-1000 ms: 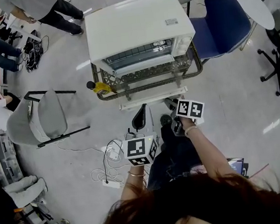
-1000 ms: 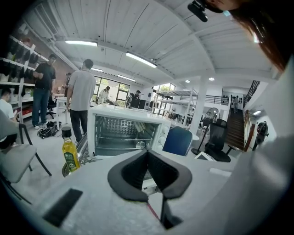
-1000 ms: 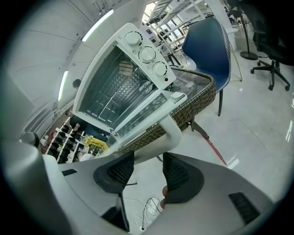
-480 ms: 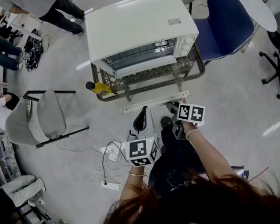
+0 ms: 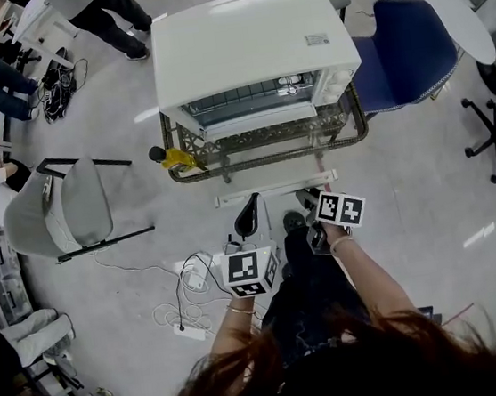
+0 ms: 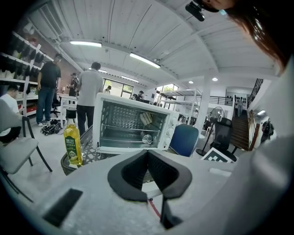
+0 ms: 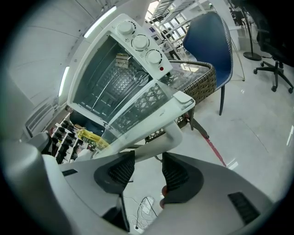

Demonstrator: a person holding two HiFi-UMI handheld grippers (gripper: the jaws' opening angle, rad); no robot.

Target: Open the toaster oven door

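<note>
The white toaster oven (image 5: 247, 45) stands on a wicker table (image 5: 226, 164). Its glass door (image 7: 142, 110) hangs open, tilted down toward me, and shows as a white bar (image 5: 274, 189) in the head view. My right gripper (image 7: 148, 167) is shut on the door's white handle (image 7: 161, 140), which runs across between its pads near the handle's right end. My left gripper (image 6: 147, 153) hangs lower left of the door (image 5: 248, 215), shut on nothing, its tips meeting. The oven cavity (image 6: 133, 124) with its rack shows ahead of it.
A yellow oil bottle (image 5: 176, 157) stands at the table's left corner. A grey chair (image 5: 70, 210) is to the left, a blue chair (image 5: 399, 39) to the right. Cables and a power strip (image 5: 191, 285) lie on the floor. People stand at the upper left.
Both grippers have sunk a little. The door's handle edge has swung further down and toward me with the right gripper.
</note>
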